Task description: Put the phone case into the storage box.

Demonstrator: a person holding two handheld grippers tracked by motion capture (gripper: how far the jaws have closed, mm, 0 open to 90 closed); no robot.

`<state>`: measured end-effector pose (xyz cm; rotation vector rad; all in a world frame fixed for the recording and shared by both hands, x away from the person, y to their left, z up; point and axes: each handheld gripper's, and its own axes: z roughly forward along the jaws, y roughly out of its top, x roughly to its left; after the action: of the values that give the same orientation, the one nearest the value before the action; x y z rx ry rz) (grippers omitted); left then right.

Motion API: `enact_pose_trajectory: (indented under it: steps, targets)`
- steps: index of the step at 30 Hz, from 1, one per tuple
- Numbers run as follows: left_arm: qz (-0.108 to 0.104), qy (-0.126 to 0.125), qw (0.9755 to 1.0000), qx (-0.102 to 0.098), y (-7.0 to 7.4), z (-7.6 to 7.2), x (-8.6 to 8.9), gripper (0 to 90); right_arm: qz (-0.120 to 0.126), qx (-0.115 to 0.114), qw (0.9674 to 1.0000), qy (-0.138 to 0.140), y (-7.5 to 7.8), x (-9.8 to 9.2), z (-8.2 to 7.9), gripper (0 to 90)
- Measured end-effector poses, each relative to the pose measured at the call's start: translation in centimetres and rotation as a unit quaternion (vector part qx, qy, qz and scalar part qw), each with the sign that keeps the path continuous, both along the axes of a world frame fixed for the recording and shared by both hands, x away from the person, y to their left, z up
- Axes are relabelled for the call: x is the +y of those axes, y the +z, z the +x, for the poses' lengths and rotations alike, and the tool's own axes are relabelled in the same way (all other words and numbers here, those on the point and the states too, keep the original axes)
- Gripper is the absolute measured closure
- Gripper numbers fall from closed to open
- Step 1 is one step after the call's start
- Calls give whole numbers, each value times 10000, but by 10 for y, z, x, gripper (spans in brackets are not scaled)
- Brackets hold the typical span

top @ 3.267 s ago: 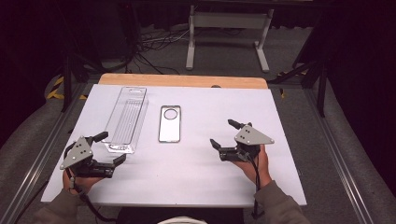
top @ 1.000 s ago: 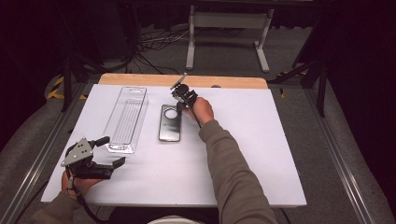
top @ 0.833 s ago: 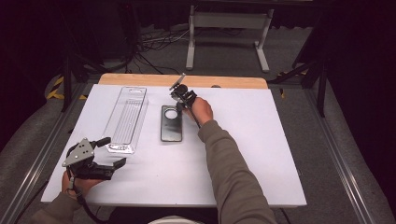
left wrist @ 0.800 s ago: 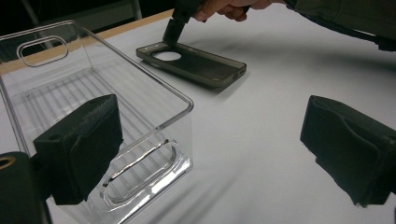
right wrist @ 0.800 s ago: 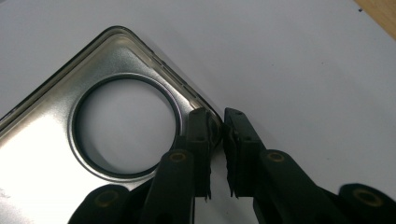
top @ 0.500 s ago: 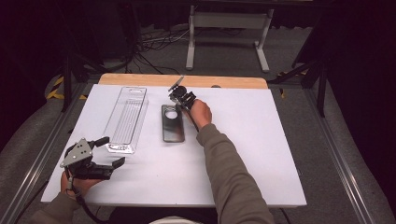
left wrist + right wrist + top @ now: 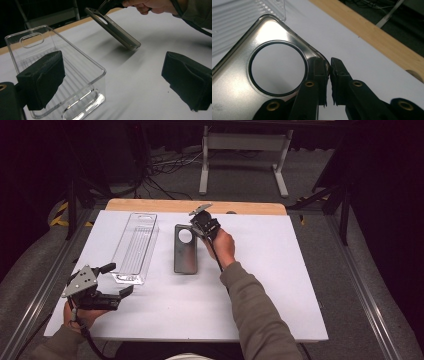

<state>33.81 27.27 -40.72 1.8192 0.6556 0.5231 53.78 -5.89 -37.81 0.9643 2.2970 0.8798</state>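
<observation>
Smoky, translucent plastic forms the phone case, a slim rounded rectangle with a glossy face and a large round cut-out ringed in black near its top. The right gripper pinches the rim of the case's top corner, jaws having just pressed together on that thin edge. The case tilts: its top end is lifted off the white table while the lower end points down near the surface, as the left gripper view shows. Just to its left lies a clear, ribbed plastic tray, long and narrow with rounded corners and a slot handle at each end; nothing lies inside it. The left gripper hovers near the tray's near end, its foam-padded jaws spread wide and empty.
</observation>
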Motion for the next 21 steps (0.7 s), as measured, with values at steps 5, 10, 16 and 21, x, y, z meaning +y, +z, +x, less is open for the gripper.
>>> enact_pose_trajectory:
  steps: [5, 10, 16, 21]
  targets:
    - [80, 43, 10000, 9, 9, 6, -10, 40, 211, -479, 9986, 59, 25, -18, -31, 842]
    - [208, 116, 9997, 79, 18, 14, -23, 43, 355, -639, 9973, 117, 34, -31, -53, 842]
    - [407, 151, 9989, 173, 27, 20, -42, 82, 430, -817, 9956, 148, 33, -38, -72, 841]
    - [589, 219, 9980, 110, 33, 21, -60, 101, 485, -1155, 9919, 202, 33, -43, -97, 841]
